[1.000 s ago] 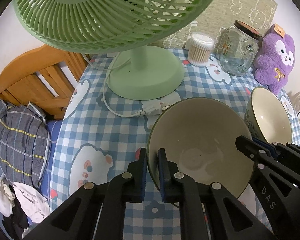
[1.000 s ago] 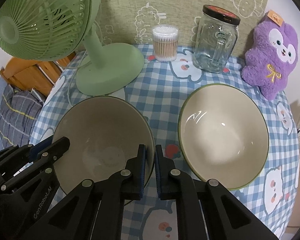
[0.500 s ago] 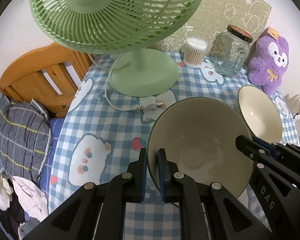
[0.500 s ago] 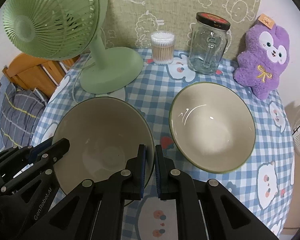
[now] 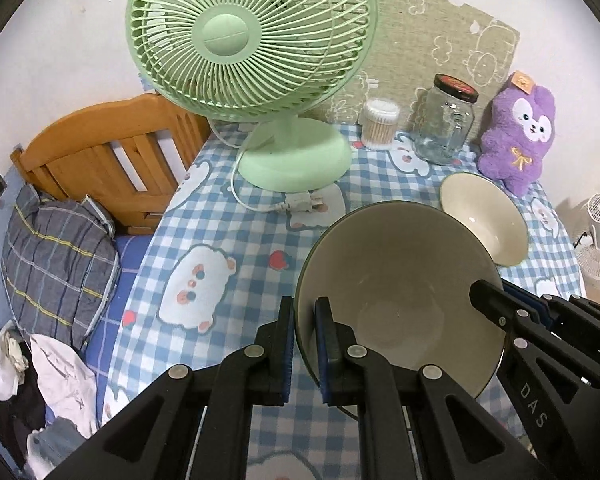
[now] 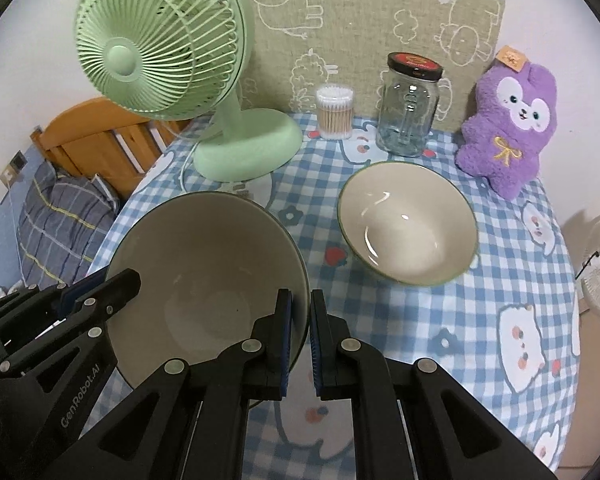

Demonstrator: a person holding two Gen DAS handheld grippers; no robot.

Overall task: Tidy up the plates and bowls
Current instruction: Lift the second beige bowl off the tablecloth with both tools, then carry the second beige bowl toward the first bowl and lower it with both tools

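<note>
A cream bowl with a dark green rim [image 5: 396,280] [image 6: 204,264] hangs above the checked tablecloth, held from both sides. My left gripper [image 5: 303,320] is shut on its left rim, one finger inside and one outside. My right gripper [image 6: 300,316] is shut on the opposite rim; it also shows as black fingers [image 5: 500,304] at the right of the left wrist view. A second cream bowl [image 6: 408,220] [image 5: 484,220] sits on the table to the right of the held one, in front of the glass jar.
A green desk fan [image 5: 252,40] [image 6: 160,44] stands at the back left, its cord and plug [image 5: 300,202] lying on the cloth. A cotton-swab tub [image 6: 335,112], a glass jar [image 6: 410,108] and a purple plush toy [image 6: 508,120] line the back. A wooden bed frame [image 5: 100,160] lies beyond the table's left edge.
Both grippers have risen and drawn back with the bowl still gripped. The fan, jar and second bowl look smaller and farther off, and more of the tablecloth shows.
</note>
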